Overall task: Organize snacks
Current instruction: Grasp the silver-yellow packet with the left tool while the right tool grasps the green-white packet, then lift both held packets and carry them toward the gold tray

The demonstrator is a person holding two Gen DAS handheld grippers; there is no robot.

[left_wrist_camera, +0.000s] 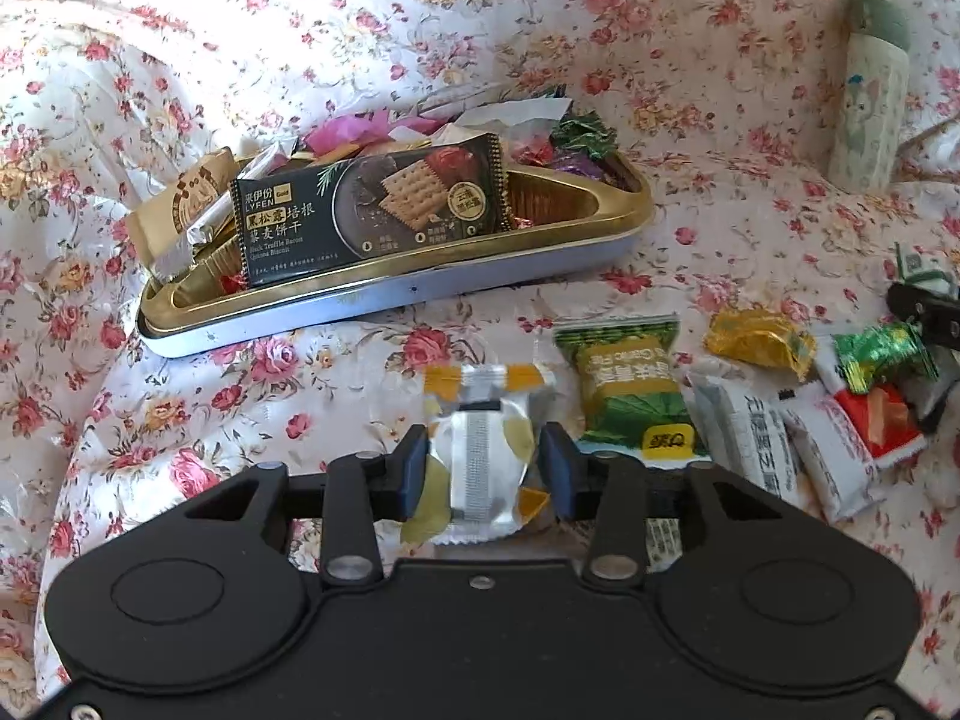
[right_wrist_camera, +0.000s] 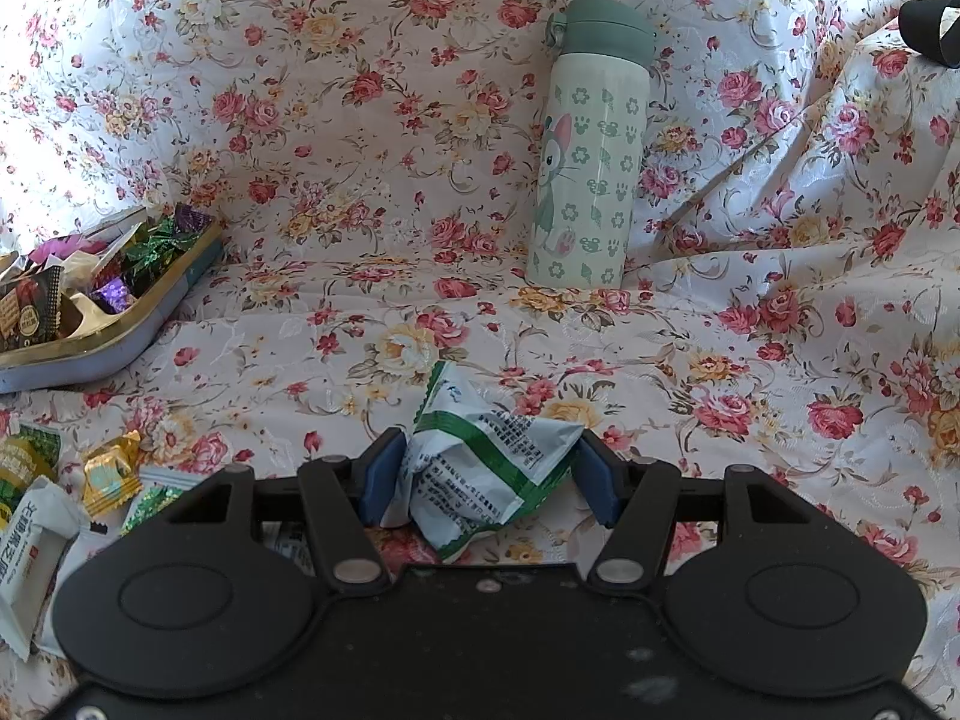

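Left wrist view: left gripper [left_wrist_camera: 483, 462] jaws clamped on a silver-and-yellow snack packet [left_wrist_camera: 480, 456] just above the floral cloth [left_wrist_camera: 240, 408], tin tray [left_wrist_camera: 384, 300] full of snacks behind it, black biscuit pack [left_wrist_camera: 372, 213] leaning in the tray, green snack packet [left_wrist_camera: 630, 396] and gold candy [left_wrist_camera: 759, 339] lying loose to the right. Right wrist view: right gripper [right_wrist_camera: 486, 480] jaws squeezing a crumpled white-and-green packet [right_wrist_camera: 486, 468], green-lidded bottle [right_wrist_camera: 585, 150] standing upright further back, tray at far left

Left gripper [left_wrist_camera: 485, 468], right gripper [right_wrist_camera: 487, 483]: matte black bodies, blue finger pads [left_wrist_camera: 413, 471], silver pivot screws, round embossed discs either side (right body dust-speckled)
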